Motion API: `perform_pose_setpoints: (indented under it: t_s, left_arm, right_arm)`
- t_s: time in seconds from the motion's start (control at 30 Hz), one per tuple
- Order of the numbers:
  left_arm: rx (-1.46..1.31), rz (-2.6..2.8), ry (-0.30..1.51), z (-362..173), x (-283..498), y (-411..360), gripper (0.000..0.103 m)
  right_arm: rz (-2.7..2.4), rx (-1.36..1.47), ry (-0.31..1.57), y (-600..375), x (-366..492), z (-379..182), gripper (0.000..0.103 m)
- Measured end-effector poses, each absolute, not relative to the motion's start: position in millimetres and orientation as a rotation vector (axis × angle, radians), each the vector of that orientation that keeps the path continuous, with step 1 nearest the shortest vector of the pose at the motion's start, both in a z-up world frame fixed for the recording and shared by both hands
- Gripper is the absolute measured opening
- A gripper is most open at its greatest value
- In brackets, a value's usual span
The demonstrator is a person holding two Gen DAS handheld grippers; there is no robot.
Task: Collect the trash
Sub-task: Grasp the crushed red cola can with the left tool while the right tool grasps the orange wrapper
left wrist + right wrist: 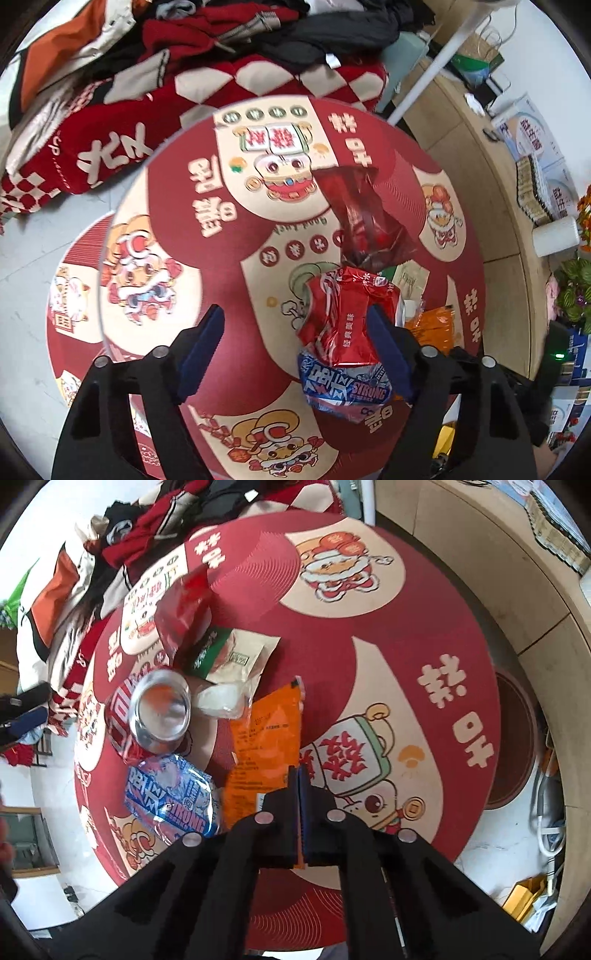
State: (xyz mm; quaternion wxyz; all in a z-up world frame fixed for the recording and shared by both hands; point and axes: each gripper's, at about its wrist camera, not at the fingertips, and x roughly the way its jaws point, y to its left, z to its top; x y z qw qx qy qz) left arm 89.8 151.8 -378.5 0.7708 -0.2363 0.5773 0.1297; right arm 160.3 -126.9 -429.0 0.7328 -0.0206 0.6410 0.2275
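Note:
Trash lies on a round red table [229, 236] [424, 602]. A crushed red can [343, 317] [147, 716] lies beside a blue "STRONG" wrapper [343, 387] [170, 801]. A red foil bag [365, 218] [184, 605] lies farther off. My left gripper [295, 325] is open, its right finger touching the can. My right gripper [298, 775] is shut on the corner of an orange packet [266, 738] [432, 325]. A green-and-beige packet [229, 653] and clear plastic [221, 701] lie behind it.
A heap of red, black and orange clothes [184, 55] [92, 572] lies past the table. A curved wooden counter [476, 177] [517, 590] runs on the right with boxes, a paper roll [554, 236] and plants [576, 288].

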Motion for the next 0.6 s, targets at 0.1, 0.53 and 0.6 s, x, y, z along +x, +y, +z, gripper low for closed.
perform_pose_setpoints:
  t_s: [0.1, 0.53, 0.6]
  left_arm:
    - [-0.499, 0.26, 1.287, -397.1, 99.6, 142.2, 0.071]
    - [-0.537, 0.303, 1.39, -449.5, 116.1, 132.4, 0.041]
    - [-0.534, 0.293, 1.381, -447.0, 116.7, 130.4, 0.032]
  right_arm:
    - [0.495, -0.017, 1.385, -137.6, 164.0, -417.8, 0.005]
    - [0.483, 0.021, 1.317, -175.6, 167.8, -385.6, 0.005]
    - [0.484, 0.019, 1.302, -179.7, 169.2, -379.9, 0.005]
